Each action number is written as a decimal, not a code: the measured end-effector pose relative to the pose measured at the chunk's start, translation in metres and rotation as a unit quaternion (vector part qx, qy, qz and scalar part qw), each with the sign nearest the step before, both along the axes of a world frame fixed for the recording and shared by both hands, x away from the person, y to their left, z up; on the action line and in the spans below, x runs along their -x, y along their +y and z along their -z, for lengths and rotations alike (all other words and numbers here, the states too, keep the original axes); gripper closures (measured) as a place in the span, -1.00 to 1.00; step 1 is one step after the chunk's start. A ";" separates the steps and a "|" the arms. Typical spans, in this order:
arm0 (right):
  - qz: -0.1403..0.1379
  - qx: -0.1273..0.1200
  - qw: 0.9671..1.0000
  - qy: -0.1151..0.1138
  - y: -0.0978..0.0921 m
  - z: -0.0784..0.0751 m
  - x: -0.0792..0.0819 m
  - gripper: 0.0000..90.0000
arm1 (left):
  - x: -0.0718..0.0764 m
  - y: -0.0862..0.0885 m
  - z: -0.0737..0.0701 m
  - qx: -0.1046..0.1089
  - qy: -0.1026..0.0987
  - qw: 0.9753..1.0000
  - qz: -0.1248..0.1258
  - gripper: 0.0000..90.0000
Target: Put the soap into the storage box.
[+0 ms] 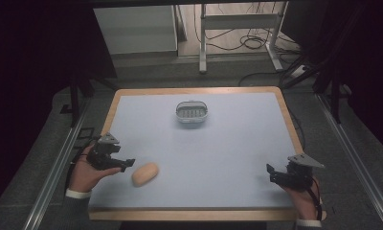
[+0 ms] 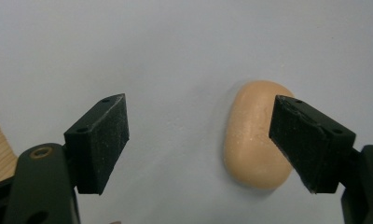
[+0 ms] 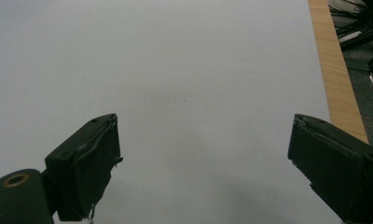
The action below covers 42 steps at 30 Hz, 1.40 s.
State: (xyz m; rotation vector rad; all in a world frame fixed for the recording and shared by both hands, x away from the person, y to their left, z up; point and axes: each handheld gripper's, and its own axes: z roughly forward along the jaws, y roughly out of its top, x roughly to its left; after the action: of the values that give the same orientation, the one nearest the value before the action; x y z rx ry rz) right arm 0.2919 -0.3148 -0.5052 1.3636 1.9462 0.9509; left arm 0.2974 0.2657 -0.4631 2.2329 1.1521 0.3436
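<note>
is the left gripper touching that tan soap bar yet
Cannot tell. In the left gripper view the open left gripper has one jaw overlapping the soap bar, hiding any gap; the high view is blurred there.

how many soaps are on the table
1. The soap lies on the near left of the table, just in front of the open left gripper. The soap dish farther back looks empty.
</note>
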 end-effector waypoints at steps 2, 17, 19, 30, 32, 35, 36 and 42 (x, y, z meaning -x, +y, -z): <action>-0.002 0.000 1.000 0.002 0.000 0.000 0.000 -0.80 | 0.000 -0.004 0.000 -0.003 0.005 1.000 0.009 -0.55; -0.004 0.004 1.000 0.003 0.001 0.001 0.000 -0.79 | -0.010 -0.031 0.015 -0.018 0.044 0.998 0.050 -0.58; -0.004 0.004 1.000 0.003 0.000 0.001 0.000 -0.79 | -0.011 -0.034 0.017 -0.024 0.049 0.997 0.054 -0.59; -0.004 0.008 1.000 0.006 0.000 0.002 0.000 -0.80 | -0.009 -0.044 0.028 -0.038 0.068 0.995 0.067 -0.61; -0.003 0.007 1.000 0.007 0.000 0.002 -0.001 -0.80 | -0.008 -0.047 0.033 -0.043 0.074 0.994 0.073 -0.61; -0.004 0.009 1.000 0.008 0.001 0.003 0.000 -0.80 | -0.008 -0.051 0.037 -0.049 0.080 0.993 0.077 -0.62; -0.004 0.009 1.000 0.008 0.001 0.003 0.000 -0.80 | -0.008 -0.052 0.038 -0.052 0.081 0.992 0.079 -0.62; -0.003 0.010 1.000 0.008 0.001 0.003 -0.001 -0.80 | -0.008 -0.057 0.044 -0.061 0.088 0.991 0.084 -0.61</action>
State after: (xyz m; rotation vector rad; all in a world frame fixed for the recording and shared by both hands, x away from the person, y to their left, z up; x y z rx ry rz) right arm 0.2924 -0.3142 -0.5082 1.3580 1.9672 0.9228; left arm 0.3051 0.2083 -0.5066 2.4899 1.0440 0.1547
